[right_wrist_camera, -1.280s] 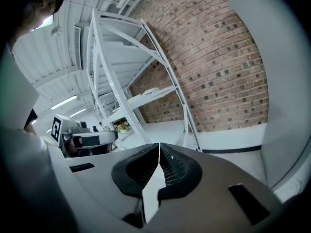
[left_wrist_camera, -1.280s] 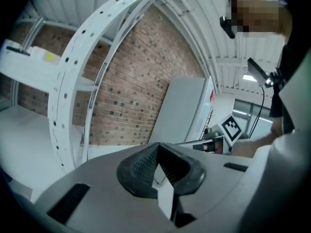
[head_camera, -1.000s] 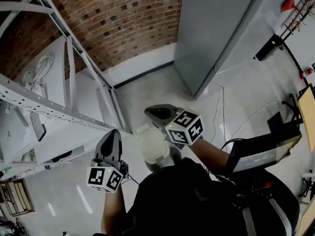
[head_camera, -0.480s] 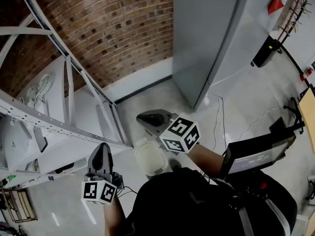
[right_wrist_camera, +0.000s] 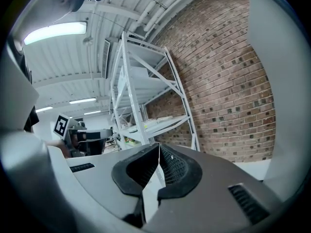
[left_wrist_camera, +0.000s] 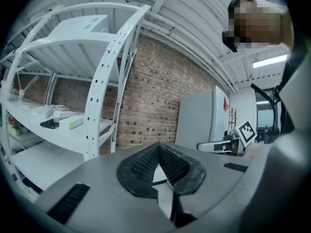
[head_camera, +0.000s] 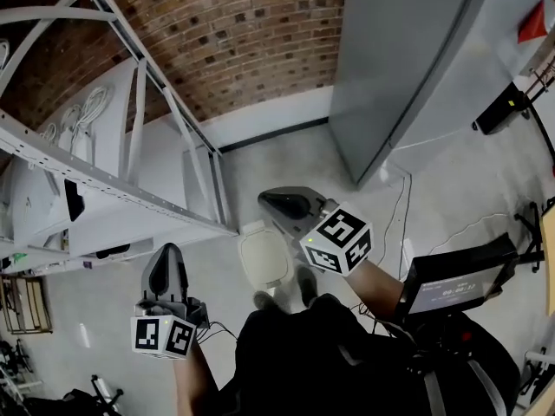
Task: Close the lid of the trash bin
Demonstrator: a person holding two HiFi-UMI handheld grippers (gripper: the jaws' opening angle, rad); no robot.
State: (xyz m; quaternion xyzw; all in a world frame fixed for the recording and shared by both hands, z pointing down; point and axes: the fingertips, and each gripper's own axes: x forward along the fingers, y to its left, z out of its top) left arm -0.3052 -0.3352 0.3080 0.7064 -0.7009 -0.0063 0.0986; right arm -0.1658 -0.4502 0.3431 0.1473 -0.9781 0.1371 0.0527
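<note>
Draws left claw point(head_camera: 166, 254) farther from trash bin lid point(head_camera: 263, 258) than a second ago, keeps it and right claw point(head_camera: 276, 202) closed on nothing; judges lid, between claws, down, needing only withdrawal.

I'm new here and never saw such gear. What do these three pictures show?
No robot: a person holds a two-jaw tool in each hand. The top-down picture is from a camera on their head. It shows the left gripper, the right gripper and, on the floor between them, a pale lidded trash bin that looks closed. The other two pictures come from cameras riding on the grippers, looking along their jaws at a shelf rack and brick wall. Both grippers are shut, holding nothing.
</note>
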